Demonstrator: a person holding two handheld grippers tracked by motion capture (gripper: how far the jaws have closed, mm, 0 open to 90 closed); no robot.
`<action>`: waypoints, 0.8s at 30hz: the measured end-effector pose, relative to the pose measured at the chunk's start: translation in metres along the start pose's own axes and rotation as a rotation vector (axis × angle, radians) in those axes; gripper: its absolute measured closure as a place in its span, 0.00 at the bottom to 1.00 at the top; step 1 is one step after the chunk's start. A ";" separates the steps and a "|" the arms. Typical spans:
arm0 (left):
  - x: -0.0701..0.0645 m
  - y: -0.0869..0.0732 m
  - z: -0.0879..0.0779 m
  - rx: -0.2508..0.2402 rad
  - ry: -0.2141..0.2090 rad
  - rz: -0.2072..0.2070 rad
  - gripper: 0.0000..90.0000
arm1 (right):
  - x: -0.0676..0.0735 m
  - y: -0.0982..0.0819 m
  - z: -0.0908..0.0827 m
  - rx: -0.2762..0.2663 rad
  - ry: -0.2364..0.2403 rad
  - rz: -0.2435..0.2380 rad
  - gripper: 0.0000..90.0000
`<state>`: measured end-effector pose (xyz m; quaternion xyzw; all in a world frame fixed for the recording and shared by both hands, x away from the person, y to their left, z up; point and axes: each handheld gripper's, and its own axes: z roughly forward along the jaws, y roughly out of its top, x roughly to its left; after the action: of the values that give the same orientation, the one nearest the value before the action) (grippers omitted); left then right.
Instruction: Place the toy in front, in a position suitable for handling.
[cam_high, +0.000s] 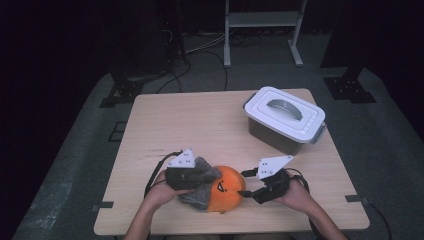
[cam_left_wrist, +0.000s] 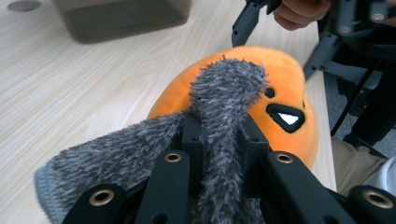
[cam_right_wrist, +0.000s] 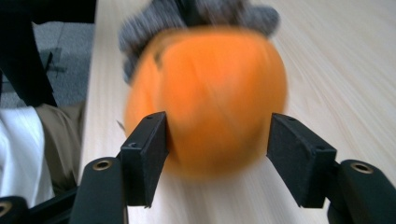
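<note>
While pinching the fuzzy grey knitted sock (cam_left_wrist: 224, 116) over the round orange plush toy with a stitched face (cam_high: 226, 195) at the table's near edge, keep left gripper (cam_high: 192, 176) clamped on the fabric and pull evenly. Right gripper (cam_right_wrist: 217, 149), jaws apart either side of the toy without pressing: close gently to steady it, avoiding the face. Grey plastic bin with white handled lid (cam_high: 285, 120) at far right, lid on; contents cannot be told.
</note>
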<state>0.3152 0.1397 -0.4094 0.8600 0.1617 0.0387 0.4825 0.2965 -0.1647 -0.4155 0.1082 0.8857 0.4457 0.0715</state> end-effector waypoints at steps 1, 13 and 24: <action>0.001 -0.002 -0.001 -0.004 -0.004 -0.009 0.86 | -0.004 -0.003 0.000 0.005 0.001 0.012 0.39; -0.020 0.026 -0.011 -0.049 -0.036 0.083 0.86 | 0.005 0.003 0.013 -0.010 0.001 0.003 0.68; -0.017 0.019 -0.007 0.040 0.008 0.098 0.86 | 0.002 0.000 0.017 0.012 -0.008 0.019 0.73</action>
<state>0.3019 0.1314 -0.3882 0.8763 0.1218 0.0624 0.4620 0.2978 -0.1512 -0.4260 0.1190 0.8871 0.4405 0.0698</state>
